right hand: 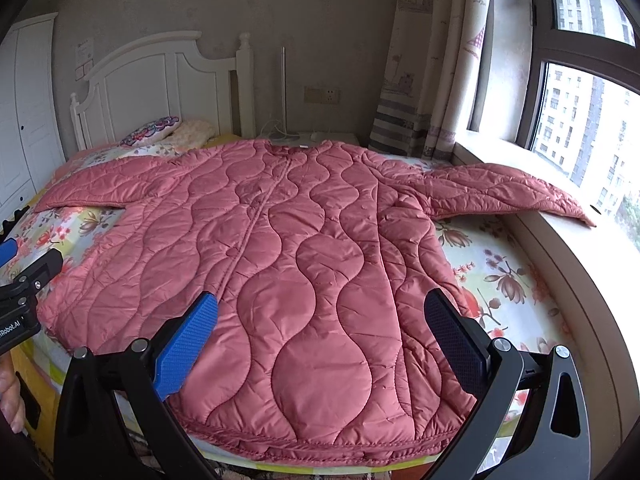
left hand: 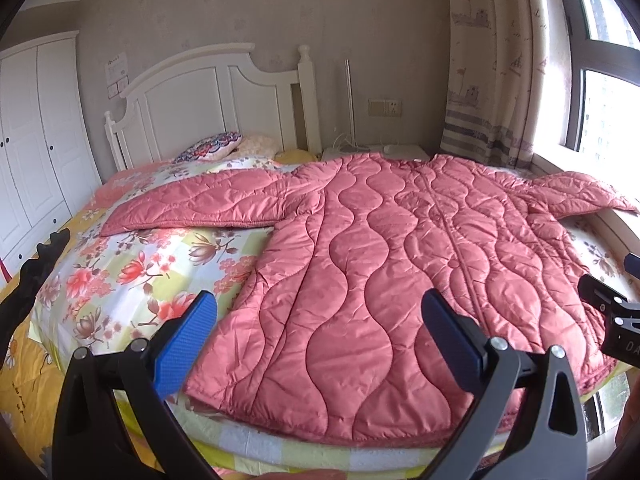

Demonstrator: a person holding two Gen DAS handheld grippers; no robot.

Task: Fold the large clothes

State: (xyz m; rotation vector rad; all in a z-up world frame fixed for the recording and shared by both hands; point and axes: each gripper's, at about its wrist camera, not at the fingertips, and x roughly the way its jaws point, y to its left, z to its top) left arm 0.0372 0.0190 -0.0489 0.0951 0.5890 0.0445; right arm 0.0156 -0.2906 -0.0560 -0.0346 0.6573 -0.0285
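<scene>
A large pink quilted coat lies flat and spread out on the bed, front up, hem toward me. Its left sleeve stretches over the floral sheet; its right sleeve reaches onto the window sill. My left gripper hovers open above the hem's left part, nothing between its blue pads. My right gripper hovers open above the hem's right part, holding nothing. Each gripper also shows at the edge of the other's view: the right gripper, the left gripper.
The bed carries a floral sheet, with pillows at the white headboard. A white wardrobe stands left. A window sill, curtain and window run along the right. A nightstand sits behind the collar.
</scene>
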